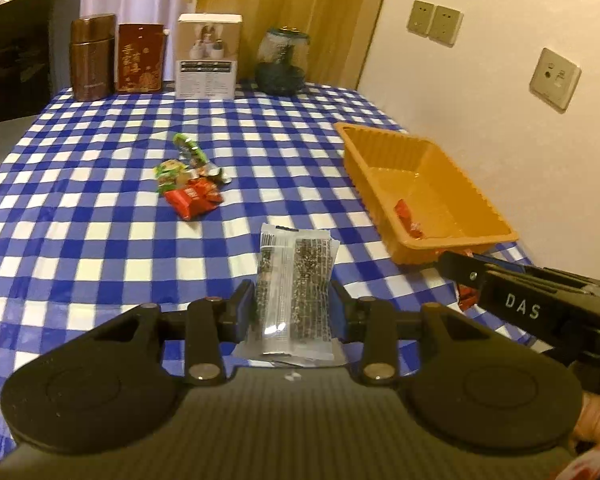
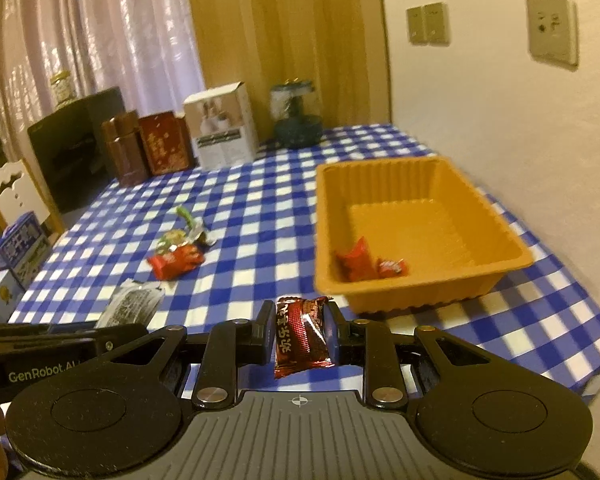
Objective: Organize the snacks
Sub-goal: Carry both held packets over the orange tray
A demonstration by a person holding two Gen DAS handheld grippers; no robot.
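My left gripper (image 1: 294, 300) is shut on a clear packet with dark printed filling (image 1: 296, 280), held above the checked tablecloth. My right gripper (image 2: 300, 320) is shut on a dark red snack packet (image 2: 300, 334), just short of the near edge of the orange tray (image 2: 420, 288). Two red wrapped snacks (image 2: 356, 260) lie in the tray's near left corner. A small heap of red and green snacks (image 1: 190, 184) lies on the cloth left of the tray; the same heap (image 2: 178, 250) shows in the right wrist view. The right gripper (image 1: 464, 276) also shows at the left view's right edge.
Along the table's far edge stand a brown tin (image 1: 92, 56), a red box (image 1: 140, 58), a white carton (image 1: 208, 56) and a glass jar (image 1: 284, 60). A wall with sockets (image 1: 554, 78) runs right of the tray. Small boxes (image 2: 16, 256) sit off the table's left.
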